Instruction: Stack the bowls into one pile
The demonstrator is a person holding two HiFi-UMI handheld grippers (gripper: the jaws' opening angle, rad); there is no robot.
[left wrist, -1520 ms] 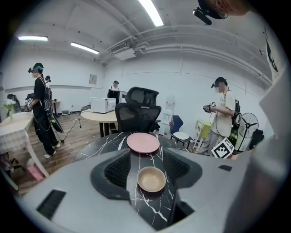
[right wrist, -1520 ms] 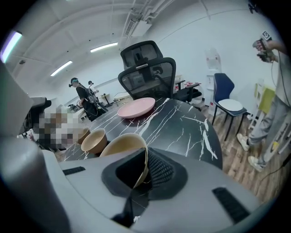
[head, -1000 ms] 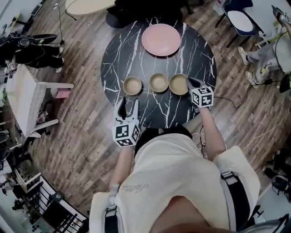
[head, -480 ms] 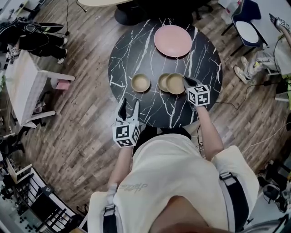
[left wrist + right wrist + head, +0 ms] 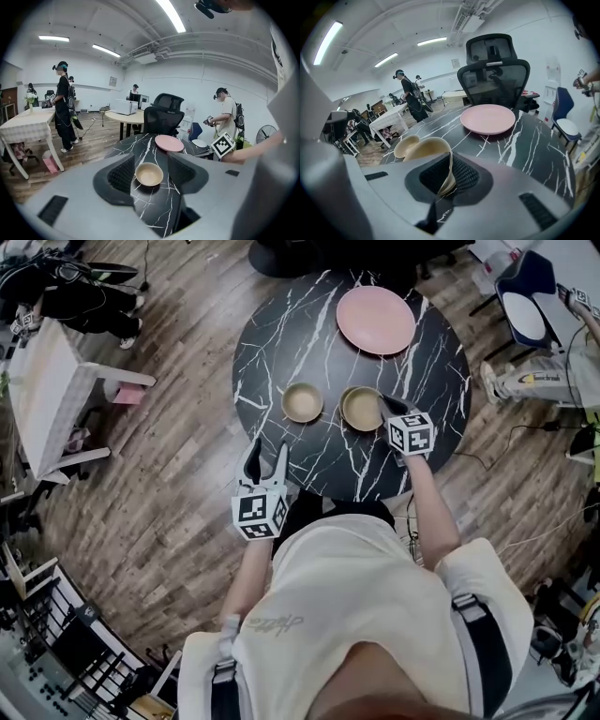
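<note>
Three tan bowls are on the black marble table (image 5: 309, 456). The left bowl (image 5: 303, 402) (image 5: 149, 174) stands alone. My right gripper (image 5: 387, 409) (image 5: 449, 176) is shut on the rim of the right bowl (image 5: 364, 410) (image 5: 424, 150), which is tilted and lies over the middle bowl. Of the middle bowl only a sliver of rim (image 5: 346, 396) shows. My left gripper (image 5: 265, 448) hovers open at the table's near edge. It points at the left bowl, short of it, and holds nothing.
A pink plate (image 5: 375, 320) (image 5: 487, 118) lies at the far side of the table. A black office chair (image 5: 493, 70) stands behind it. A white table (image 5: 42, 399) stands at the left and a blue chair (image 5: 525, 306) at the right. Several people stand around the room.
My right gripper has carried the right bowl leftward, from its place in the row of three to on top of the middle bowl. The left gripper has stayed open.
</note>
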